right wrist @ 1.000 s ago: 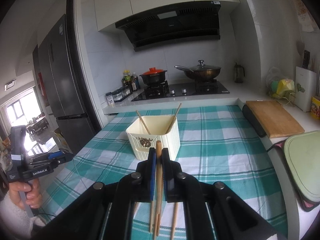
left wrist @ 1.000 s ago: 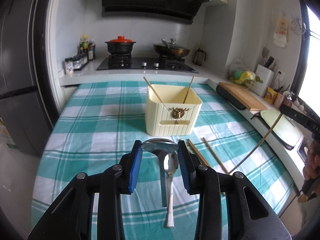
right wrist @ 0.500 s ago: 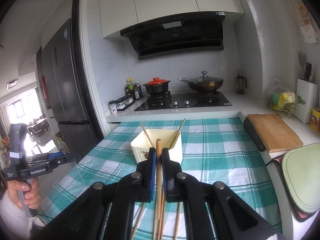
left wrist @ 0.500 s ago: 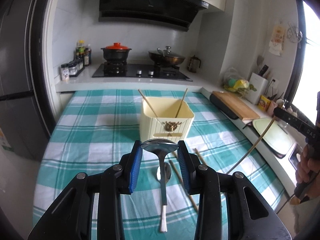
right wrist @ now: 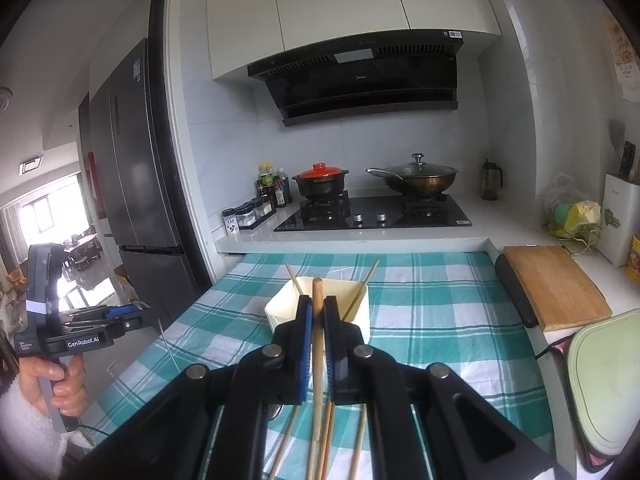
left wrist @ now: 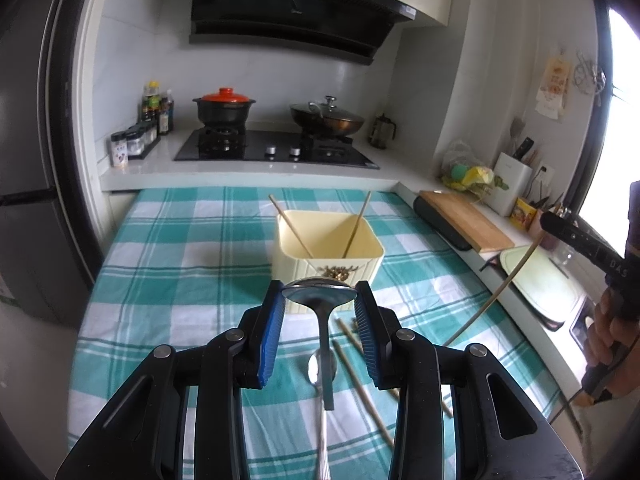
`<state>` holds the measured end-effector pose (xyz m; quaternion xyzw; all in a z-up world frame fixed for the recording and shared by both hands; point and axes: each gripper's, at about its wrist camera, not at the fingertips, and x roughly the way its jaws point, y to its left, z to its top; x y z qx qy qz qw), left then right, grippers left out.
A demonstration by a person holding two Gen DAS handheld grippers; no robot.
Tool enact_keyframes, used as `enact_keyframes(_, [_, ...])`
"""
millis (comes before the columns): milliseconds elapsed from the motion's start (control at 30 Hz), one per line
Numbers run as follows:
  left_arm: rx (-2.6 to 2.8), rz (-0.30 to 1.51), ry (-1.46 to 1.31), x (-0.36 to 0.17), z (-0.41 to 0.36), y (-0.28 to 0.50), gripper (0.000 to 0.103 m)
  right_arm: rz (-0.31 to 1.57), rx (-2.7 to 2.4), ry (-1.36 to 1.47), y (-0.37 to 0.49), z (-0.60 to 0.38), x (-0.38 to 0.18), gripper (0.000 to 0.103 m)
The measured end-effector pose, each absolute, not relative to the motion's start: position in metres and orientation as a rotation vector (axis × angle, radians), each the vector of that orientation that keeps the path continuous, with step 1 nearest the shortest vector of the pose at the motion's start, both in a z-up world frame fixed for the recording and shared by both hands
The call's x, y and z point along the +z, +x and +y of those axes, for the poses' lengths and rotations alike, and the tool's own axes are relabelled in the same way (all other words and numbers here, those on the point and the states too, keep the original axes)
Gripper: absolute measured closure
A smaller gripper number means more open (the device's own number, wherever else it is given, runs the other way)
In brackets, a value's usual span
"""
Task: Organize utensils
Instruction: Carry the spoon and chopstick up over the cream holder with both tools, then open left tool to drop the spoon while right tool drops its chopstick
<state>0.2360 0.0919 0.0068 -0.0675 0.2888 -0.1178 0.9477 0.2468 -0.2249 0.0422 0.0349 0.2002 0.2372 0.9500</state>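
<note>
- Ladle point(left wrist: 319, 300) sits between the pads of our left gripper point(left wrist: 319, 304), bowl pinched crosswise at the tips, handle hanging down toward the cloth point(left wrist: 176, 280). Jaws part-closed, gripping the bowl's edges.
- Right gripper point(right wrist: 316, 320) is clamped shut on a chopstick point(right wrist: 317, 344). In the right wrist view the stick runs along the finger line, blunt end poking out past the tips, the rest trailing back under the gripper.
- Bin point(left wrist: 328, 252), cream, open-topped, stands on the cloth straight ahead of both grippers and lower than them. Two chopsticks already lean in it, one to each side.
- Key relation: in both views the bin mouth lies dead ahead of the fingertips. The ladle's long axis is close to vertical, so we judge it can go in handle-first with a plain forward carry and a lowering.
- The held chopstick lies nearly level and would need tipping before it drops in.
- Nearer hand: the bin appears closer to the left tips, but we cannot say this firmly.
- Spoon point(left wrist: 316, 396) and loose chopsticks point(left wrist: 360, 376) lie on the cloth below the left gripper, still to be sorted.
- Risk, our judgement: the ladle is held only by the bowl rim and may swing or slip.
</note>
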Motion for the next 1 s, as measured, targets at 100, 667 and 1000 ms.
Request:
enact_keyframes(100, [-0.243,0.588,-0.143,0.016,0.092,0.247,0.068,0.404,0.487,0.07,0.258,-0.222,0.049,0.097])
enact_keyframes(667, [-0.199,0.468,-0.201,0.083,0.089,0.363,0.068,0.29,0.456,0.12,0.384,-0.185,0.099,0.097])
enact_keyframes(1000, [-0.114,0.636,-0.182,0.009,0.062,0.456,0.068,0.559,0.49,0.042,0.468,-0.137,0.025,0.097])
